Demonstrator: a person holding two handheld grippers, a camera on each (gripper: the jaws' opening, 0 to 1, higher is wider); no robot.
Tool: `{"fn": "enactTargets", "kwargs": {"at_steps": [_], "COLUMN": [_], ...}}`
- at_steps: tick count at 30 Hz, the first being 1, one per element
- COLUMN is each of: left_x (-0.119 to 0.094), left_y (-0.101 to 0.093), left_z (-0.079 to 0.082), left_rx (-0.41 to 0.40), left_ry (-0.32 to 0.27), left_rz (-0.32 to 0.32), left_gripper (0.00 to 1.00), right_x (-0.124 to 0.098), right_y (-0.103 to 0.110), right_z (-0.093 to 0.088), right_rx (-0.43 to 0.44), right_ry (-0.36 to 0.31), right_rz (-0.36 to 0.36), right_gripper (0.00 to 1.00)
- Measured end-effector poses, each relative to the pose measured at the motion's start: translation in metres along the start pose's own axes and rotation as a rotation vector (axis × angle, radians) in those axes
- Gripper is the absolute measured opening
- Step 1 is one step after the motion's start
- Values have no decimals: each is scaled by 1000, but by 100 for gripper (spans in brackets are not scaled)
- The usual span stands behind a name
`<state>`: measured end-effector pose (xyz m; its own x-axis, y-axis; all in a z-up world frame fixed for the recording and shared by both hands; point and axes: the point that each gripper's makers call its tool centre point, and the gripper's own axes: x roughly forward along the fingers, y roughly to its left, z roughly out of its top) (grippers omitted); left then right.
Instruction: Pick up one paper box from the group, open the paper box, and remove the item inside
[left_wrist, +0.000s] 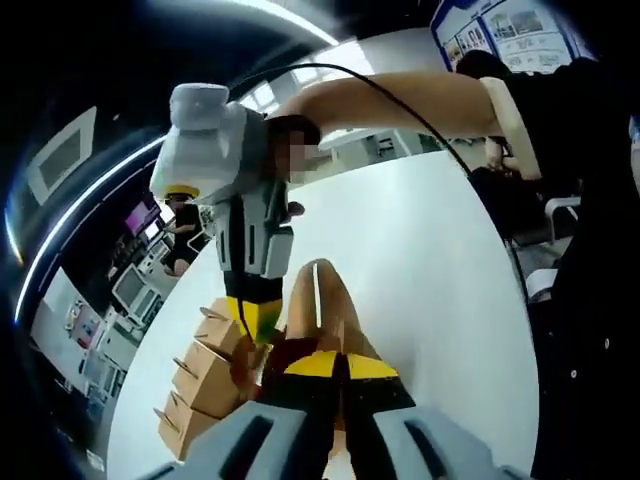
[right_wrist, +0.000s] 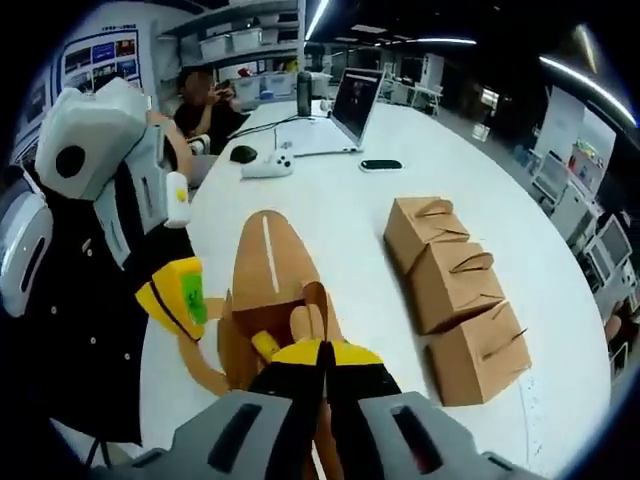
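Nearest the camera in the right gripper view, the right gripper (right_wrist: 322, 352) was pressed together on the flaps of the opened paper box (right_wrist: 270, 290), with the left gripper (right_wrist: 178, 298) at 9 o'clock. Three closed boxes (right_wrist: 455, 292) lay at 3 o'clock, a laptop (right_wrist: 350, 108) at 12. In the left gripper view, the left gripper (left_wrist: 338, 362) also pinched the box (left_wrist: 318, 300).

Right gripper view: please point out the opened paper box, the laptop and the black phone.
opened paper box (right_wrist: 270, 262), right gripper view, on its raised lid flap.
laptop (right_wrist: 356, 100), right gripper view, on its dark screen.
black phone (right_wrist: 381, 165), right gripper view, on its top face.
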<state>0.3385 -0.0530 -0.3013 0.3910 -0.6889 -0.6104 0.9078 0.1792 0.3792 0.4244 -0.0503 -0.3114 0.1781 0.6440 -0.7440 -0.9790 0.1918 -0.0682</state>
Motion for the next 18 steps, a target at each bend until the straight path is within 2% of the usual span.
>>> {"fn": "enactTargets", "kwargs": {"at_steps": [10, 18], "left_x": [-6, -4], "left_y": [-30, -54], "left_z": [-5, -17], "left_rx": [54, 60], "left_ry": [7, 5], "left_rz": [33, 29], "left_gripper": [4, 4], "right_x": [-1, 7], "right_y": [-23, -45], "right_z": [7, 7], "right_rx": [-49, -79], "right_ry": [12, 36], "right_rz": [-125, -180], "right_gripper": [3, 3]}}
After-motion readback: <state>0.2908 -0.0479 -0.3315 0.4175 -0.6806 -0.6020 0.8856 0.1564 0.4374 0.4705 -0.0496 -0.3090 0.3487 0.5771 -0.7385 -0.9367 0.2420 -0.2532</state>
